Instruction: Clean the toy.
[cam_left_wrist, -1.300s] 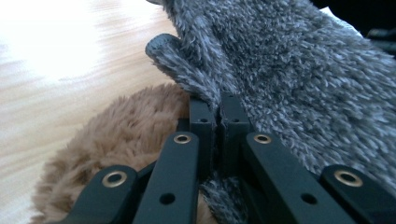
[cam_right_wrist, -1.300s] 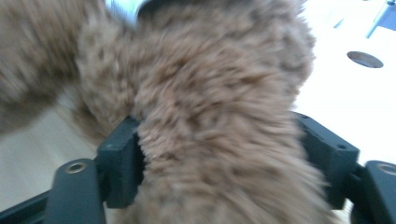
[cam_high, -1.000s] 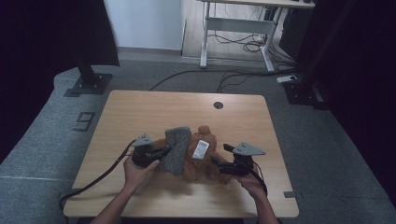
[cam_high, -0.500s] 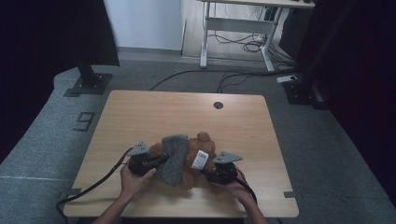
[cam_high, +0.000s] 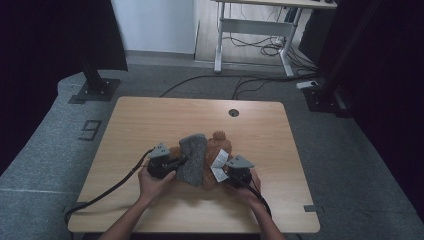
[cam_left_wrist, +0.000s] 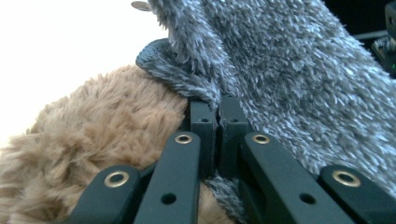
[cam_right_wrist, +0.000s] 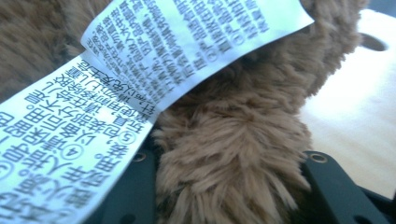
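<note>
2 grippers work a brown plush toy (cam_high: 212, 150) at the counter's (cam_high: 150, 120) near middle. Left gripper (cam_high: 167, 162) is clamped on the grey fuzzy sock (cam_high: 192, 159) draped over it; right gripper (cam_high: 235, 172), jaws just closing, pinches a plush limb beside the white label (cam_high: 218, 166). Dressing appears begun, unfinished.

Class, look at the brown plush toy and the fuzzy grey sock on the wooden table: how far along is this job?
Done: the fuzzy grey sock already drapes over the brown plush toy. In hand: the left gripper is shut on the sock's edge, and the right gripper, whose jaws have just been closing, has a furry limb between them beside the white printed label. Left: working the sock fully on, probably.
</note>
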